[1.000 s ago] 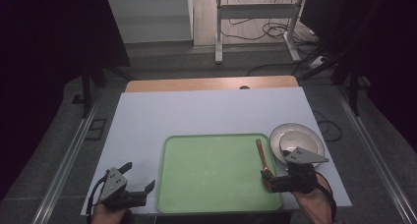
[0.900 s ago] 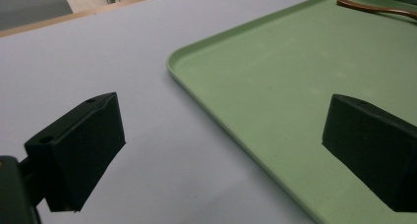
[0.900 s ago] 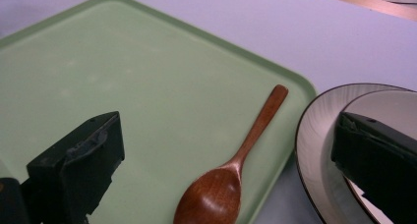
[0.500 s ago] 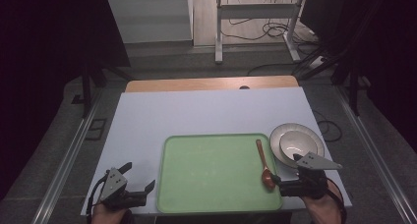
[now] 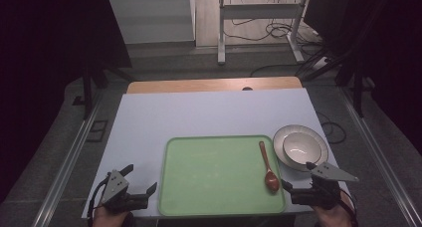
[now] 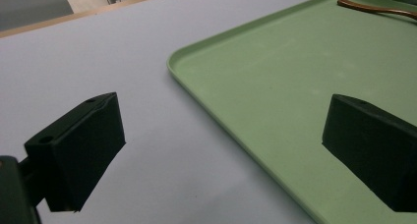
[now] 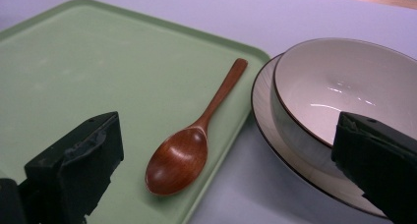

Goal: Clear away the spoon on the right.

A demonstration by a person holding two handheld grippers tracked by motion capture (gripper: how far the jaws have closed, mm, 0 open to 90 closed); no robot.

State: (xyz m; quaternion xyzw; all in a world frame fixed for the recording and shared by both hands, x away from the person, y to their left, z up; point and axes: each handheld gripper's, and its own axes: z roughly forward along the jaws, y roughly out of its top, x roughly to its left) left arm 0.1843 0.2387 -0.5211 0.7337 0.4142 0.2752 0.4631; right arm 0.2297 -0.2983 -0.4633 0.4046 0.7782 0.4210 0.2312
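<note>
White desk (image 5: pixel 199 115) carries a green tray (image 5: pixel 214 174); the spoon (image 5: pixel 267 167) lies at its right edge, seemingly placed. Bowl (image 5: pixel 301 147) on plate (image 5: pixel 279 140) waits beside it. Left gripper (image 5: pixel 137 187) and right gripper (image 5: pixel 293 179) gape, holding nothing.

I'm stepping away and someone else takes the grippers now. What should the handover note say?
Left gripper: open, holding nothing, at the near left of the green tray.
Right gripper: open, holding nothing, near the tray's near right corner.
Wooden spoon: lies released along the tray's right edge, bowl end nearest you.
White bowl: sits on its plate, on the table right of the tray.
Done: spoon on tray. Left, probably: bowl and plate.
</note>
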